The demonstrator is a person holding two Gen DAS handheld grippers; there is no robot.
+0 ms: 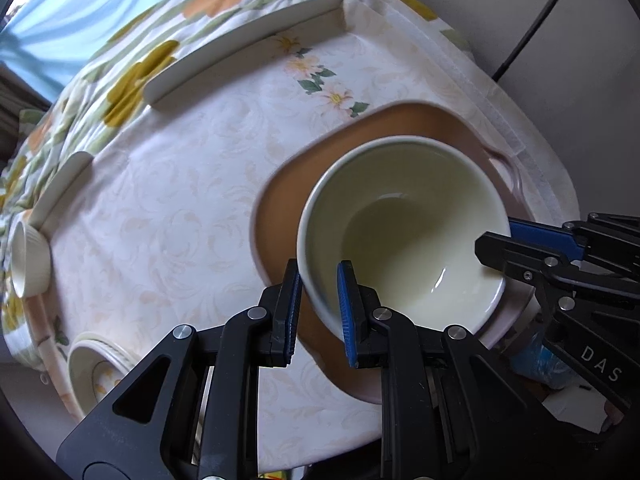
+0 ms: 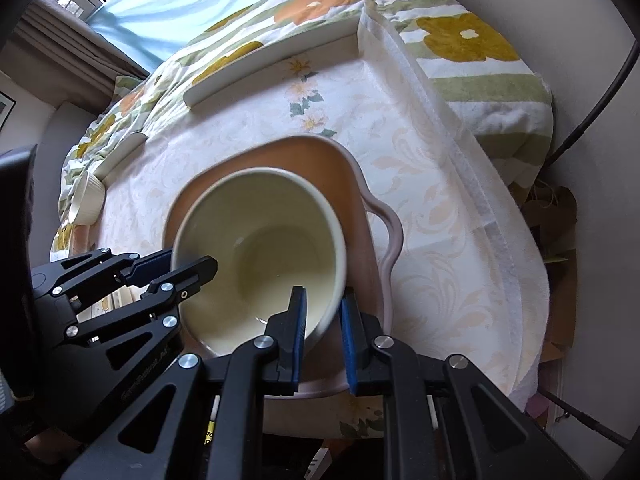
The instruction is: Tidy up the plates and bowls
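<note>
A large cream bowl (image 1: 404, 232) sits on a pink square plate (image 1: 280, 196) with a wavy handle. My left gripper (image 1: 318, 312) straddles the bowl's near-left rim, one blue pad inside, one outside, closed on the wall. My right gripper (image 2: 322, 332) straddles the opposite rim of the bowl (image 2: 260, 248) the same way, over the pink plate (image 2: 360, 184). Each gripper shows in the other's view, the right gripper (image 1: 500, 248) at the right rim and the left gripper (image 2: 188, 268) at the left rim.
The table carries a white floral cloth (image 1: 180, 200) over a flowered blanket. A long white rectangular dish (image 1: 240, 52) lies at the back, a second white dish (image 1: 60, 192) and a small ribbed bowl (image 1: 28, 256) at the left. A patterned plate stack (image 1: 96, 372) sits near left.
</note>
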